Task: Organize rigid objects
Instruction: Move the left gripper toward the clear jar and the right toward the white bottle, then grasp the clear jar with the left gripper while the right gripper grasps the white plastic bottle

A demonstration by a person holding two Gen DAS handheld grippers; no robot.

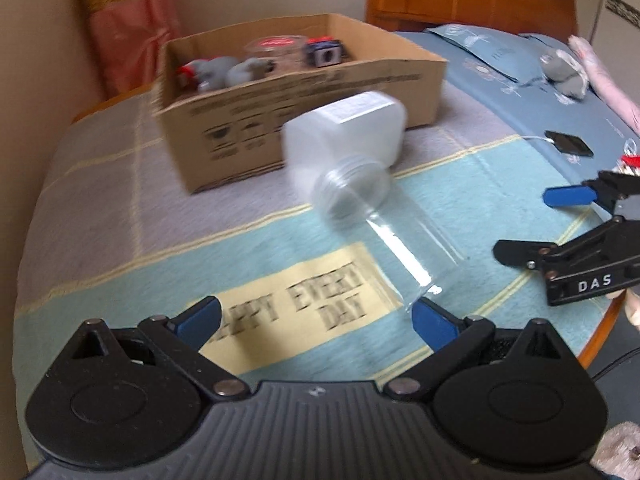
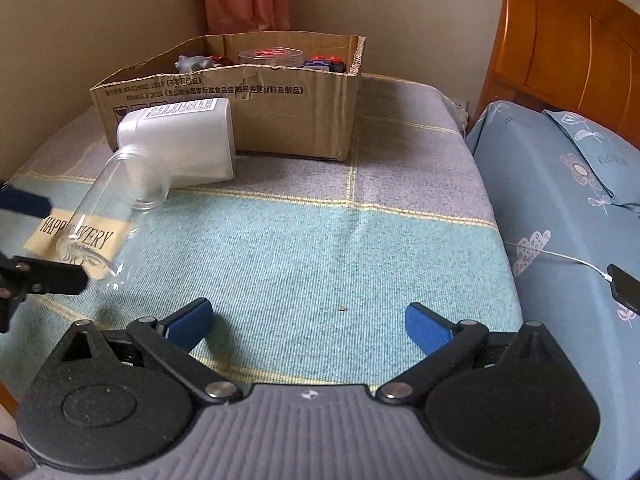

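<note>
A clear plastic jar [image 1: 384, 236] lies on its side on the blanket, its mouth against a white plastic container [image 1: 344, 132] that also lies down. My left gripper [image 1: 316, 320] is open, and its right fingertip [image 1: 434, 322] sits right at the jar's base without holding it. My right gripper [image 1: 536, 224] hangs open to the right of the jar, holding nothing. The right wrist view shows the clear jar [image 2: 112, 216], the white container [image 2: 184, 140], my open right gripper [image 2: 308, 320] over bare blanket, and the left gripper [image 2: 66, 242] at the left edge beside the jar's base.
An open cardboard box [image 1: 400, 76] behind the container holds grey toys, a clear tub with a red lid and small toy cars. Blue bedding [image 2: 560, 200] to the right carries a phone on a cable [image 1: 568, 144] and a grey plush [image 1: 564, 72]. A wooden headboard [image 2: 560, 40] stands behind.
</note>
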